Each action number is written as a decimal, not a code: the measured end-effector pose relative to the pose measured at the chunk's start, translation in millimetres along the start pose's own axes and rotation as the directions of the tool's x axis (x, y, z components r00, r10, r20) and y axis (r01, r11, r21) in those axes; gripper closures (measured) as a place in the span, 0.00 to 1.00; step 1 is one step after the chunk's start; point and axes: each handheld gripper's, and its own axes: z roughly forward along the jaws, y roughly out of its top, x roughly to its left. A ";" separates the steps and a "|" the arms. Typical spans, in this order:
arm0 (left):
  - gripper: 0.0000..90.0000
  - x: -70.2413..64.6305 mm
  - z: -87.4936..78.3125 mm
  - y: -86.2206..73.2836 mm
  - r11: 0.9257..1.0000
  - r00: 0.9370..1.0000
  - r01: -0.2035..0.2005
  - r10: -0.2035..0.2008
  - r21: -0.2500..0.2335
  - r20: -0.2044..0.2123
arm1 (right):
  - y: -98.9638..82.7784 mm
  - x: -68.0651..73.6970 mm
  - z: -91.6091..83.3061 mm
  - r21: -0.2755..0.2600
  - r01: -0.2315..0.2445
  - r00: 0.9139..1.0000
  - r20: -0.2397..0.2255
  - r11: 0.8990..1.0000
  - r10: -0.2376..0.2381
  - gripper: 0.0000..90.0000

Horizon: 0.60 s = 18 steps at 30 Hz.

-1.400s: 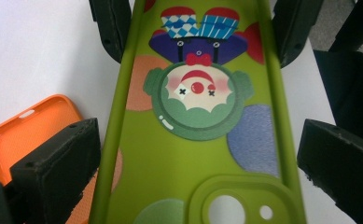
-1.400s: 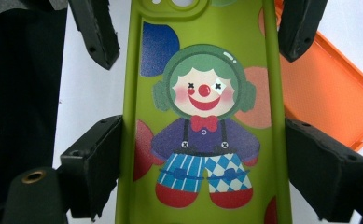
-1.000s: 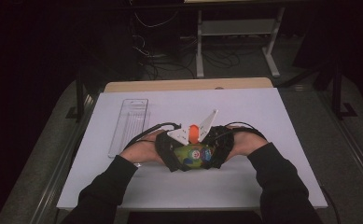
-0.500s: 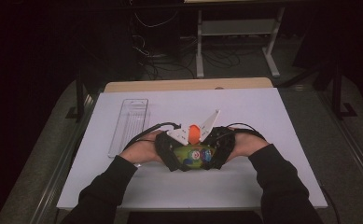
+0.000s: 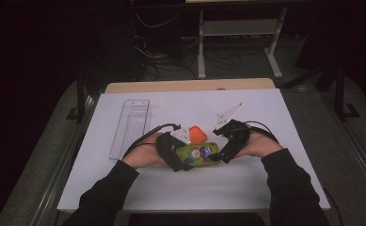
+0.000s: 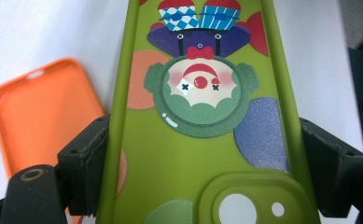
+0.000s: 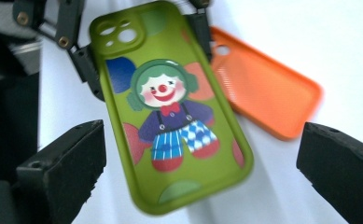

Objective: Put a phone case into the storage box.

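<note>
A green phone case (image 5: 200, 153) printed with a clown is held level just above the white table. My left gripper (image 5: 182, 159) is shut on it, its jaws pressing both long sides near the camera cutout (image 6: 195, 116). My right gripper (image 5: 226, 151) is at the case's other end; its jaws have just been opening and now stand wide, touching nothing. In the right gripper view the green case (image 7: 170, 116) reaches toward the gap between those jaws, with the left gripper (image 7: 144, 51) at its far end. An orange phone case (image 5: 197, 134) (image 6: 44, 121) (image 7: 263, 88) lies hollow side up just behind.
A clear plastic tray (image 5: 130, 126) lies on the white sheet (image 5: 274, 188) to the left of my hands. A wooden strip (image 5: 190, 85) runs along the table's far edge. Beyond it are a dark floor, cables and a stand.
My right gripper has let go of the green case's end, opened and drawn away to the right. The orange case now lies uncovered behind. My left hand has stayed put.
</note>
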 end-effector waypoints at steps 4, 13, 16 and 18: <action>0.18 1.2 -0.3 -1.4 0.999 0.998 0.053 -0.053 -0.003 -0.043 | -8.4 -2.6 -6.8 -0.028 -0.078 0.995 0.055 0.997 0.079 0.00; 0.18 6.6 -2.4 -3.9 0.985 0.976 0.169 -0.170 -0.014 -0.136 | -31.2 -2.7 -12.2 -0.138 -0.225 0.957 0.152 0.965 0.245 0.00; 0.18 7.4 -5.5 -4.1 0.981 0.970 0.193 -0.195 -0.032 -0.146 | -39.8 -1.1 -13.0 -0.156 -0.276 0.939 0.164 0.948 0.301 0.00; 0.18 8.4 -7.3 -4.7 0.979 0.967 0.204 -0.206 -0.029 -0.151 | -46.0 0.7 -12.8 -0.169 -0.306 0.931 0.151 0.937 0.332 0.00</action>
